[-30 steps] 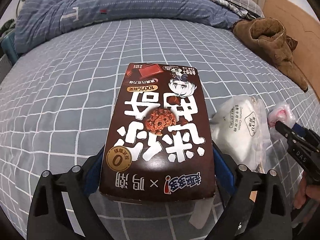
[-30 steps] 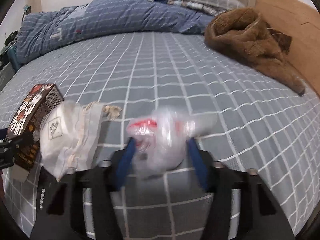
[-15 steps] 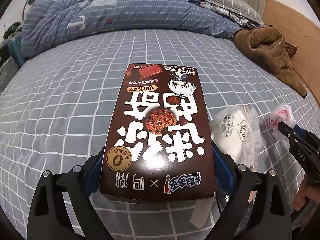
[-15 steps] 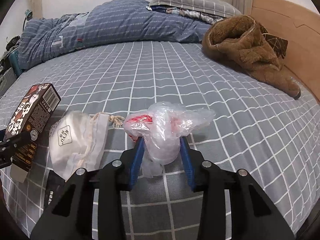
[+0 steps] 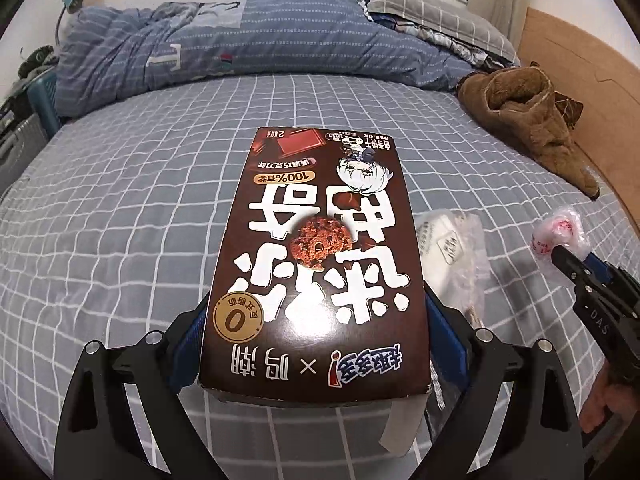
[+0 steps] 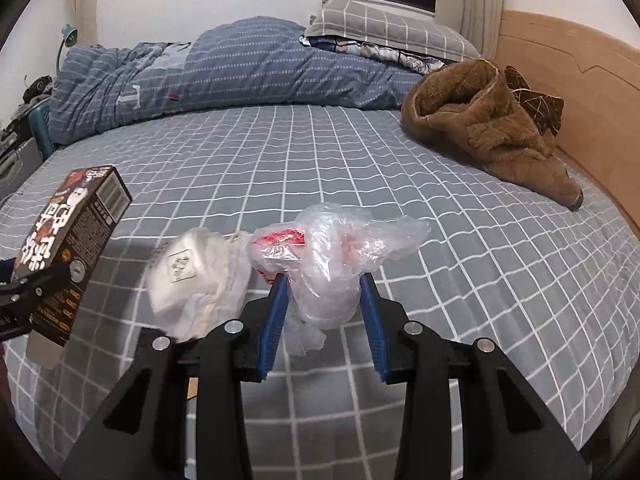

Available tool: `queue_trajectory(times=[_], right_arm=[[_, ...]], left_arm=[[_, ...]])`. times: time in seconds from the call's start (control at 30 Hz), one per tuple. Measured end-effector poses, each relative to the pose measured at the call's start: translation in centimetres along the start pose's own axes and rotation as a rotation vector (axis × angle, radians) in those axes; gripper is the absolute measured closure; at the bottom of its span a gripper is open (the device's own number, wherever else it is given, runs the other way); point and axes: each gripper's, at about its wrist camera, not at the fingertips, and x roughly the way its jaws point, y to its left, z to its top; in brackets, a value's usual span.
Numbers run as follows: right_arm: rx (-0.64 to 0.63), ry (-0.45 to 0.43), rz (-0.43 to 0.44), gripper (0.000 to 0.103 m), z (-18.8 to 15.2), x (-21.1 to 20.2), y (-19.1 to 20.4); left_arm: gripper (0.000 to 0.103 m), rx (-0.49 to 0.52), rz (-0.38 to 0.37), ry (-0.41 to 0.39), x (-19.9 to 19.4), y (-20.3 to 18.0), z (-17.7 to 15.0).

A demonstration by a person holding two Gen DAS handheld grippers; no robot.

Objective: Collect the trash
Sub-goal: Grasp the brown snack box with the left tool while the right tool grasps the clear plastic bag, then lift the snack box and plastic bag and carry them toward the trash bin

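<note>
Left wrist view: bed (image 5: 120, 216) with a grey grid sheet fills both frames. Blue quilt (image 5: 248, 40) is bunched along the far edge, grey checked pillow (image 5: 432, 4) at the far right corner, wooden headboard (image 5: 580, 92) runs down the right edge. Brown fleece garment (image 5: 532, 116) lies crumpled near the right edge, close to the headboard.

Brown snack box (image 5: 320, 264): long, white lettering, cookie print in the middle. Left gripper (image 5: 316, 336) is clamped on it, 1 blue pad on each long side, box sticking out forward along the fingers and held clear above the sheet. Right wrist view shows the same box (image 6: 68, 248) at the left side, raised, with a loose flap hanging under its near end.

White packet (image 5: 452, 252) with a square label lies just right of the box in the left view. In the right view it (image 6: 192, 276) is blurred, between box and bag; can't tell whether it touches the sheet.

Crumpled clear plastic bag (image 6: 340, 256) with red print: right gripper (image 6: 324, 312) is closed on it, both blue pads pressing its sides, bag bulging out above the fingertips. Left view shows the bag (image 5: 556, 236) at the gripper tip, off the sheet.

A hand (image 5: 604, 408) grips the right tool's handle, bottom right of the left view.
</note>
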Motion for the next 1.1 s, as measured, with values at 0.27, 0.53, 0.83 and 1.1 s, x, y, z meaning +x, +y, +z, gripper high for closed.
queue_trajectory(times=[0.27, 0.53, 0.83, 1.1], right_arm=[[0.001, -0.005, 0.009, 0.067, -1.4, -3.6, 0.6], [-0.005, -0.028, 0.018, 0.067, -2.8, -7.8, 1.4], [0.001, -0.031, 0.032, 0.067, -5.0, -11.5, 1.9], [-0.002, -0.016, 0.041, 0.067, -7.5, -14.1, 2.6]], left_arm=[[0.014, -0.003, 0.007, 0.013, -2.6, 0.3, -2.3], [0.014, -0.017, -0.003, -0.001, -6.1, 0.8, -4.7], [0.014, -0.018, 0.005, 0.006, -8.8, 0.9, -6.9], [0.014, -0.019, 0.007, 0.015, -11.0, 0.8, -9.3]])
